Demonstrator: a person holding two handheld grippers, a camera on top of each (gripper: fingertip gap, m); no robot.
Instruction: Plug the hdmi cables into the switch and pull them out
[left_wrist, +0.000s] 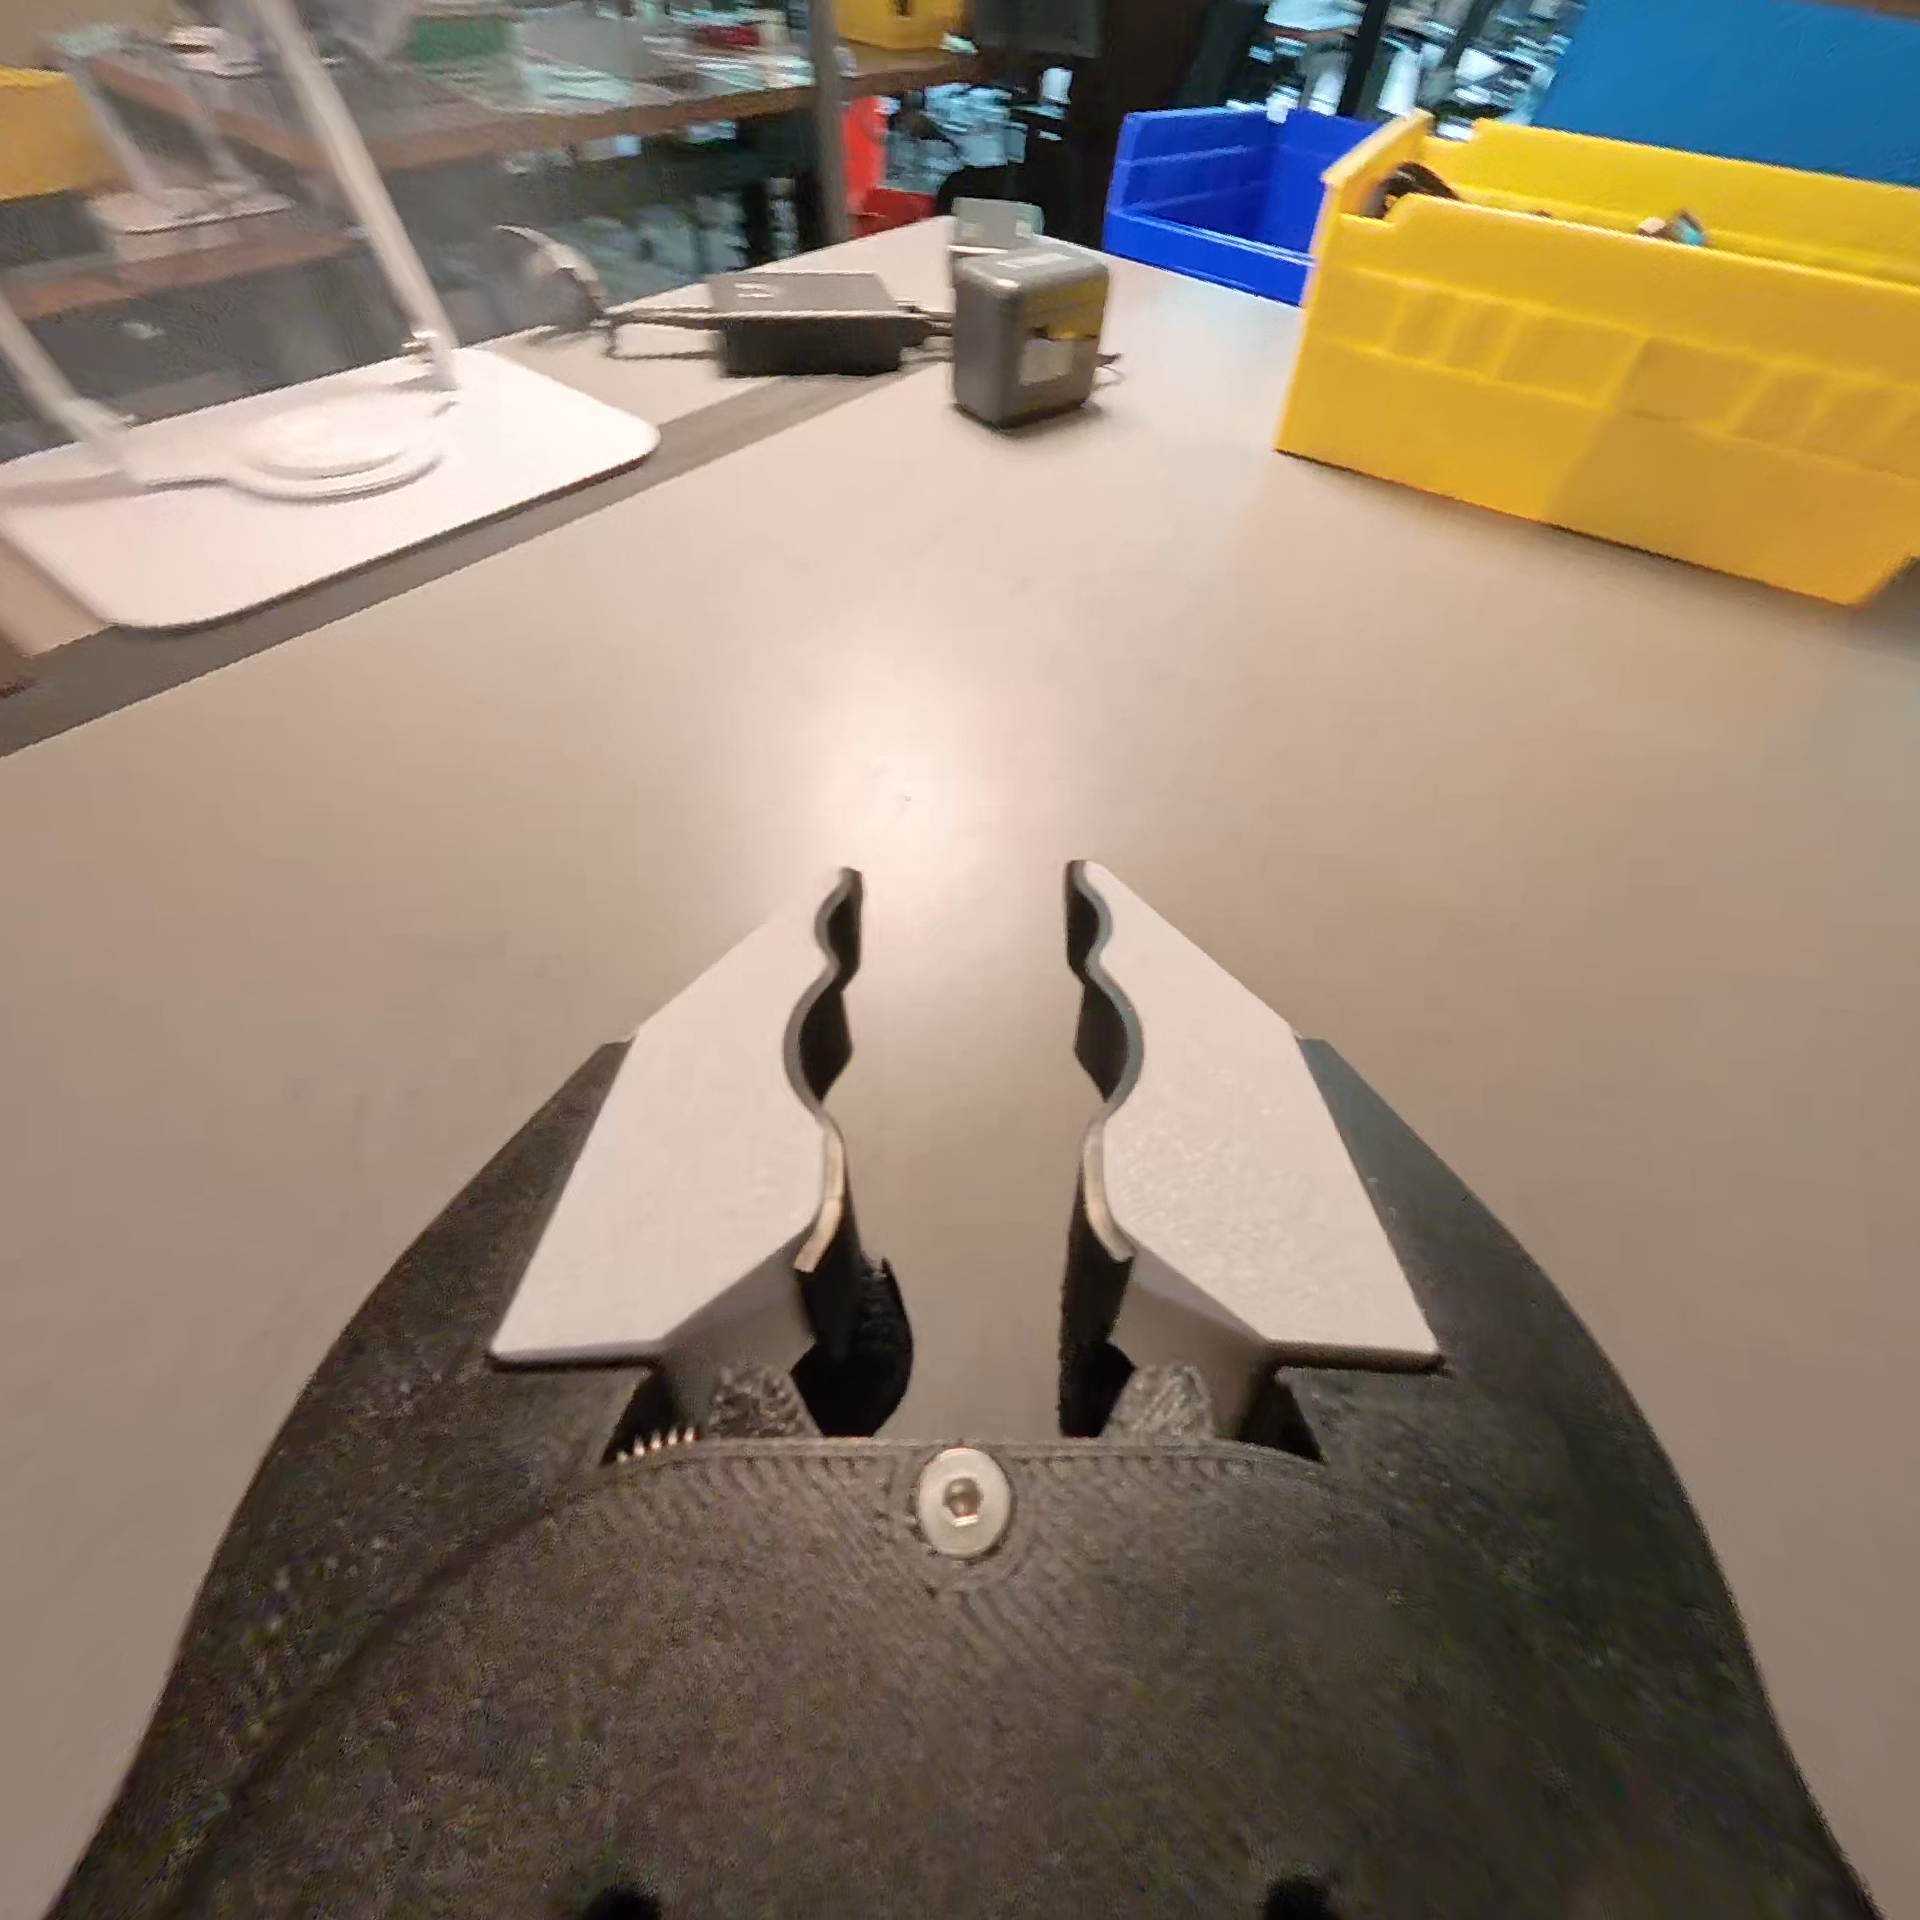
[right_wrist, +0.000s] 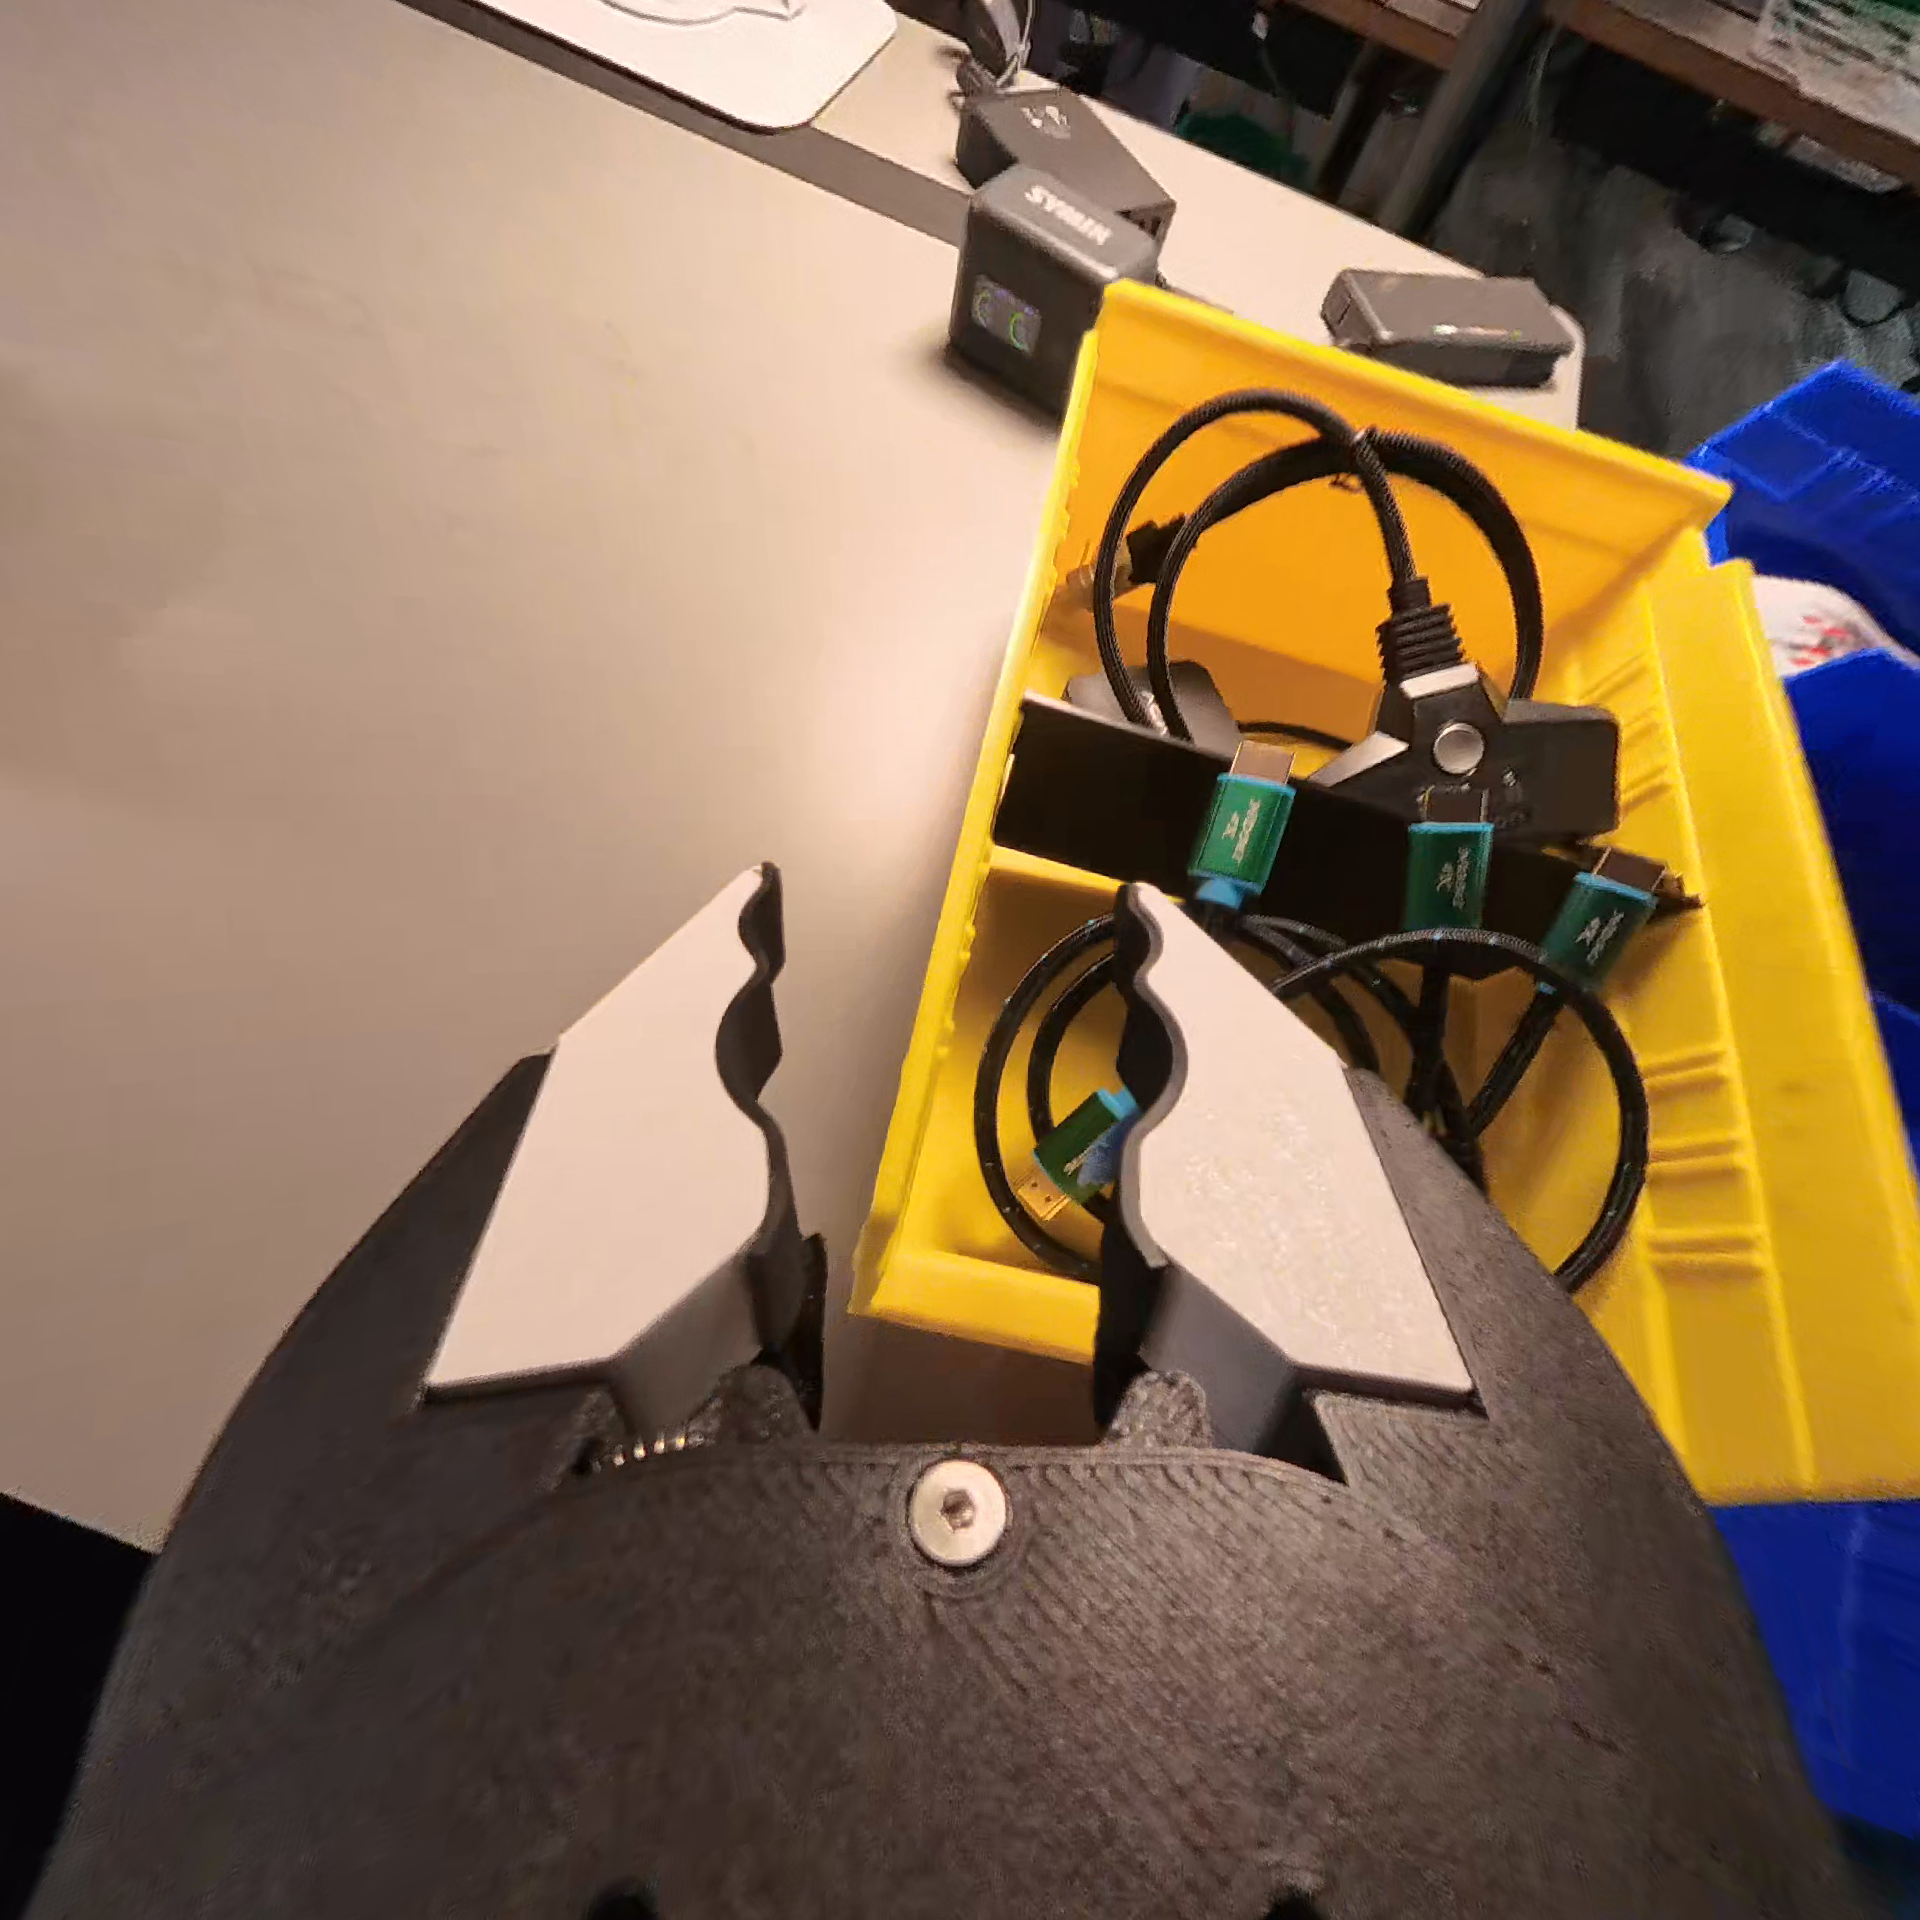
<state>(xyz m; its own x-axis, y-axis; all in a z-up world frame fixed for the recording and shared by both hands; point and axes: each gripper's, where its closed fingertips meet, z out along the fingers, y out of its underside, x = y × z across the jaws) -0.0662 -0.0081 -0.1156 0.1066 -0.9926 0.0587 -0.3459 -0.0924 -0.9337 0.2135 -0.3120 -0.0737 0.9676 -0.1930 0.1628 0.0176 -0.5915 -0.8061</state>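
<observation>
Yellow bin (right_wrist: 1766, 1195) held the switch (right_wrist: 1455, 758) and green-tipped hdmi cables (right_wrist: 1242, 826).
Both grippers were spread wide and held nothing: left gripper (left_wrist: 963, 883) over the bare table (left_wrist: 623, 831), right gripper (right_wrist: 951, 894) over the bin's edge.

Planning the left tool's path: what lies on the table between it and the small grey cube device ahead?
Nothing: the left wrist view shows bare table from the left tool to the grey cube device.

left gripper (left_wrist: 963, 883) parted, empty | over grey table (left_wrist: 623, 831) | yellow bin (left_wrist: 1621, 364) far right
</observation>
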